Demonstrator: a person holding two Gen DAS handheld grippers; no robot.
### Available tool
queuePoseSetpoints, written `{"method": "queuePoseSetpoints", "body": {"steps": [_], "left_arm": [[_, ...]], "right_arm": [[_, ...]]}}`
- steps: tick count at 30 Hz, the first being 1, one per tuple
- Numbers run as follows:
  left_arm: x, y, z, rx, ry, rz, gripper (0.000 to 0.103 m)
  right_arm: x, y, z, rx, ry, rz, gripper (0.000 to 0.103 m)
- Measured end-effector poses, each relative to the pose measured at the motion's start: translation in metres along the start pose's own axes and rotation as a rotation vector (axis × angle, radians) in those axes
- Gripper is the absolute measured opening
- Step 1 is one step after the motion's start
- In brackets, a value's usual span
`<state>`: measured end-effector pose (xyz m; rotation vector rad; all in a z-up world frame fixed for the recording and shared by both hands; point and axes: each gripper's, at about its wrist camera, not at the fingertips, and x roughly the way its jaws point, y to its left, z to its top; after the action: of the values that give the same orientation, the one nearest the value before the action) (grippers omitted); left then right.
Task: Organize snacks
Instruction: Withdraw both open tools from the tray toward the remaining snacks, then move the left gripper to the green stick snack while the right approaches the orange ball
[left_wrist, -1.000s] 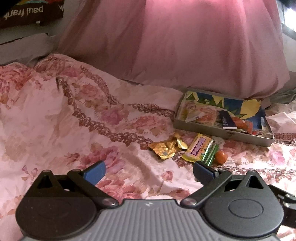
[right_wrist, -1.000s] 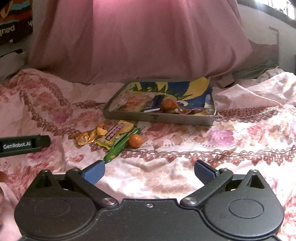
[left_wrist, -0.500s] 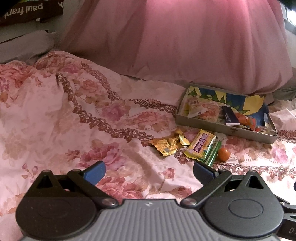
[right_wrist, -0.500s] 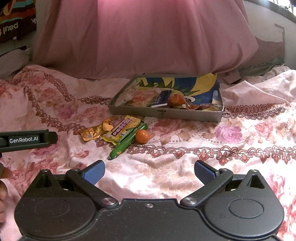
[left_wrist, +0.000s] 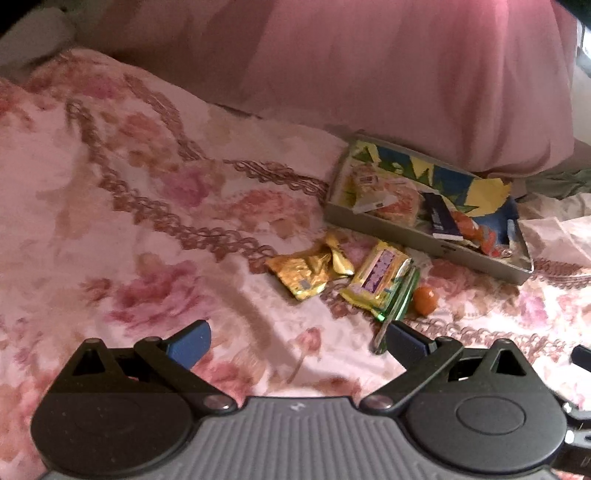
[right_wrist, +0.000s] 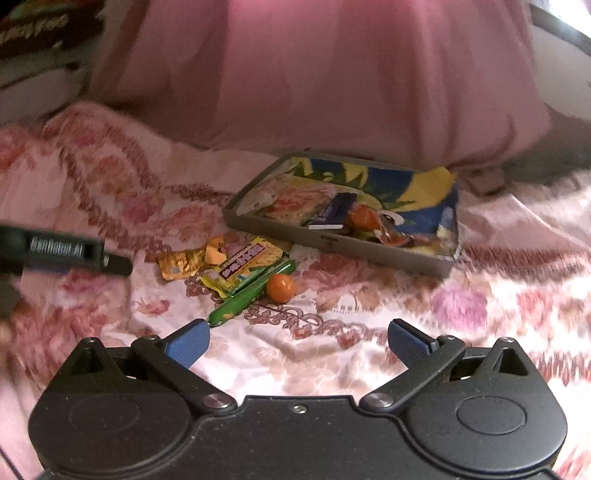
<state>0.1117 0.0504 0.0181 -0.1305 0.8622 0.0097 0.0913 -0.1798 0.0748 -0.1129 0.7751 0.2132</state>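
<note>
Four snacks lie loose on the floral bedspread, just in front of the grey tray: a gold wrapper, a yellow packet, a green stick pack and a small orange ball. The tray already holds several packets. Judged partly done; those four remain. Left hand-held gripper and right hand-held gripper are both spread and empty, short of the pile.

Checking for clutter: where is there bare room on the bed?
Bare bedspread right of the orange ball, before the tray; also left of the gold wrapper. Crowded between wrapper and ball, and inside the tray.
</note>
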Motion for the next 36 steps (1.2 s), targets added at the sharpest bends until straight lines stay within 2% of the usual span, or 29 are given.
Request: {"method": "queuePoseSetpoints", "body": {"steps": [5,12,20,26,36], "left_arm": [[0.032,-0.003,0.020,0.081,0.021,-0.046,0.103],[0.068,-0.020,0.013,0.157,0.081,-0.107,0.103],[0.082,-0.053,0.004,0.357,0.047,-0.169,0.103],[0.089,-0.073,-0.006,0.474,0.036,-0.213,0.103],[0.093,-0.086,-0.013,0.557,0.019,-0.255,0.100]], "right_arm": [[0.025,-0.009,0.011,-0.108,0.011,0.028,0.102],[0.073,-0.028,0.020,-0.142,0.038,0.065,0.102],[0.112,-0.047,0.026,-0.118,0.075,0.102,0.102],[0.122,-0.050,0.026,-0.120,0.083,0.118,0.102],[0.131,-0.051,0.028,-0.091,0.088,0.129,0.101]]}}
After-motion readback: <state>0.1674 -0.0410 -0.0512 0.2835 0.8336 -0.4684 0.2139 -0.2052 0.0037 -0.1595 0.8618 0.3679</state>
